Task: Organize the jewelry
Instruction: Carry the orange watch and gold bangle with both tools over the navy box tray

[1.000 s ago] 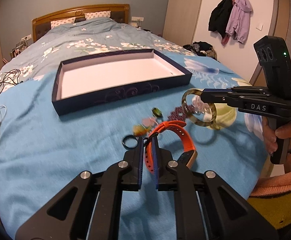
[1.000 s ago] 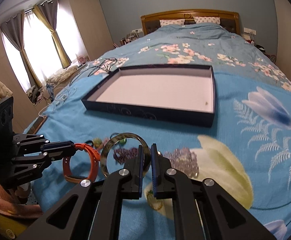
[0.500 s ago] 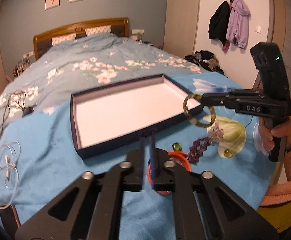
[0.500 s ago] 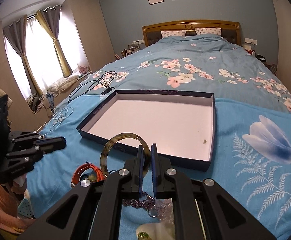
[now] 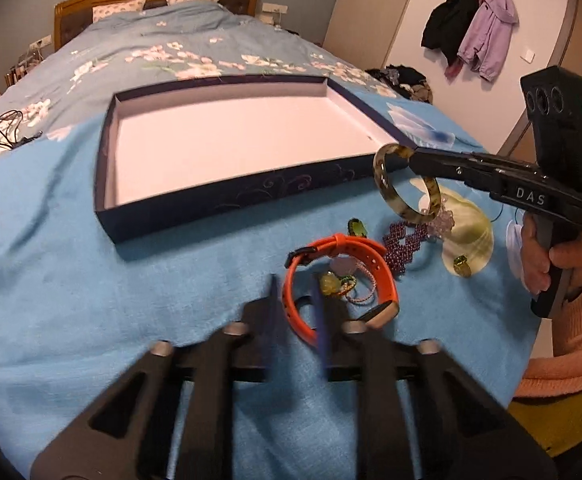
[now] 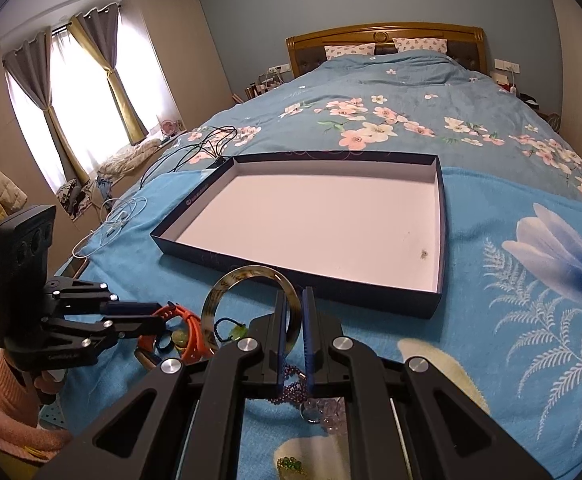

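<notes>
A shallow navy box (image 5: 107,184) (image 6: 443,240) with a white inside lies on the blue bedspread. In front of it the orange watch band (image 5: 343,248) (image 6: 195,332) rests among small pieces. My left gripper (image 5: 295,304) (image 6: 159,316) is low over it, jaws closing, with the band's strap between the fingers and a gap on both sides. My right gripper (image 6: 293,320) (image 5: 411,156) is shut on a mottled green-brown bangle (image 6: 227,292) (image 5: 383,184), held upright in the air just before the box's near wall.
Beside the band lie a purple beaded bracelet (image 5: 405,244), a green stone (image 5: 357,226), a green ring (image 5: 463,266), a black ring (image 5: 303,304) and clear beads (image 6: 327,412). Cables (image 6: 119,216) trail at the bed's left edge. A hand in a pink sleeve (image 5: 551,264) holds the right gripper.
The left gripper let go of the orange band, rose shut, then came back down with its fingers apart around the strap. The right gripper carried the bangle closer to the box.
</notes>
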The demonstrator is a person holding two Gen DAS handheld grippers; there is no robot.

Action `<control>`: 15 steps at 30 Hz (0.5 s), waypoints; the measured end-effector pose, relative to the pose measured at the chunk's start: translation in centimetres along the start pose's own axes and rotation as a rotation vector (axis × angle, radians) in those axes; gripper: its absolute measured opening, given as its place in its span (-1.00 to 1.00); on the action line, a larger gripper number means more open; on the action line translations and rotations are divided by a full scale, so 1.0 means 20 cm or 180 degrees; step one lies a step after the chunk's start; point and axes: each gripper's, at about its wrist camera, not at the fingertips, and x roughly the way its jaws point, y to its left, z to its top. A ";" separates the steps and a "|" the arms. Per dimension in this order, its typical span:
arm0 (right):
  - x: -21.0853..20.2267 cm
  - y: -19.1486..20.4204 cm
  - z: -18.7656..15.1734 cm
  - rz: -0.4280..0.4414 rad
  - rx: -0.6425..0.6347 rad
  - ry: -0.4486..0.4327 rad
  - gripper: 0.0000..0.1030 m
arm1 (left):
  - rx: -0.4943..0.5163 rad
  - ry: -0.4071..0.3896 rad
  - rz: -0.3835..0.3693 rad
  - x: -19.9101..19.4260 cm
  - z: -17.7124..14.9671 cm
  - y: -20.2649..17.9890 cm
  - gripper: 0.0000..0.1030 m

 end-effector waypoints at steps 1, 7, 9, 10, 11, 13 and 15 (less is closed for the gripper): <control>0.00 0.00 0.00 -0.0001 0.0004 0.0002 -0.88 | -0.0019 0.0011 -0.0005 0.01 0.00 0.00 -0.87; -0.02 -0.01 0.02 -0.0032 0.0005 -0.0043 -0.88 | -0.0152 -0.0115 -0.0143 -0.05 0.03 0.03 -0.88; -0.02 -0.02 0.03 -0.0039 0.0006 -0.0074 -0.88 | -0.0158 -0.0169 -0.0129 -0.08 0.05 0.02 -0.88; -0.02 -0.02 0.05 -0.0041 0.0006 -0.0091 -0.88 | -0.0178 -0.0196 -0.0139 -0.09 0.06 0.03 -0.88; -0.03 -0.02 0.05 -0.0044 0.0010 -0.0106 -0.88 | -0.0202 -0.0222 -0.0166 -0.10 0.08 0.04 -0.88; -0.02 -0.03 0.07 -0.0046 0.0011 -0.0122 -0.88 | -0.0256 -0.0292 -0.0212 -0.14 0.11 0.05 -0.87; -0.02 -0.04 0.09 -0.0051 0.0009 -0.0139 -0.88 | -0.0268 -0.0369 -0.0207 -0.17 0.14 0.06 -0.87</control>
